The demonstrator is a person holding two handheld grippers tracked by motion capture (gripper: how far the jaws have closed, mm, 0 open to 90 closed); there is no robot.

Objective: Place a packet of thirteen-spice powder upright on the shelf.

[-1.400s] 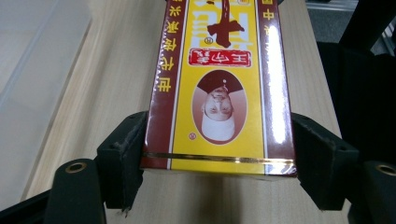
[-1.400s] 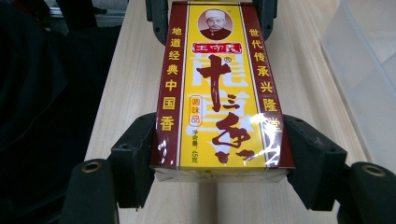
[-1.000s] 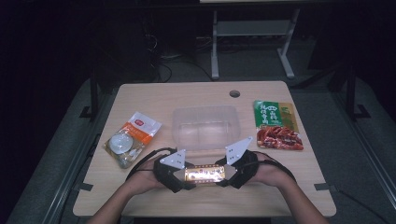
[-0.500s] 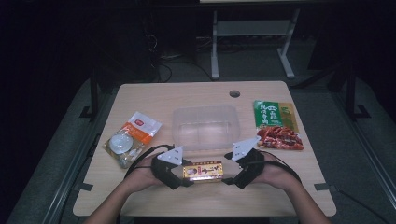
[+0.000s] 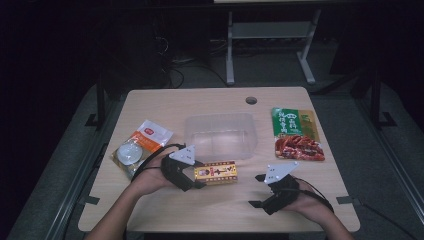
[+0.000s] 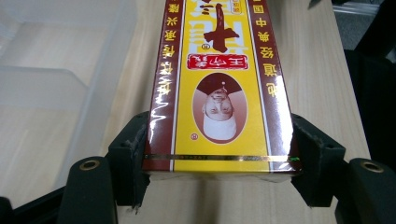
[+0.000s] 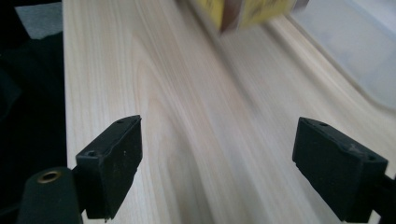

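Yellow box [image 5: 216,173] clamped endwise in left hand-held gripper [image 5: 192,176], right hand-held gripper [image 5: 257,190] wide apart, just opened, empty, nearby.

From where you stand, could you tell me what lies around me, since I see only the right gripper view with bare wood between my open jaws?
Observer: The left gripper is clamped on one end of the yellow box, jaws pressing both its sides.
Operator: Thank you. Is anything beside my hand?
Observer: The right gripper is open over bare table, apart from the box.
Operator: And that clear edge I see?
Observer: It is an empty clear tub behind the box; a green food packet lies to its right.
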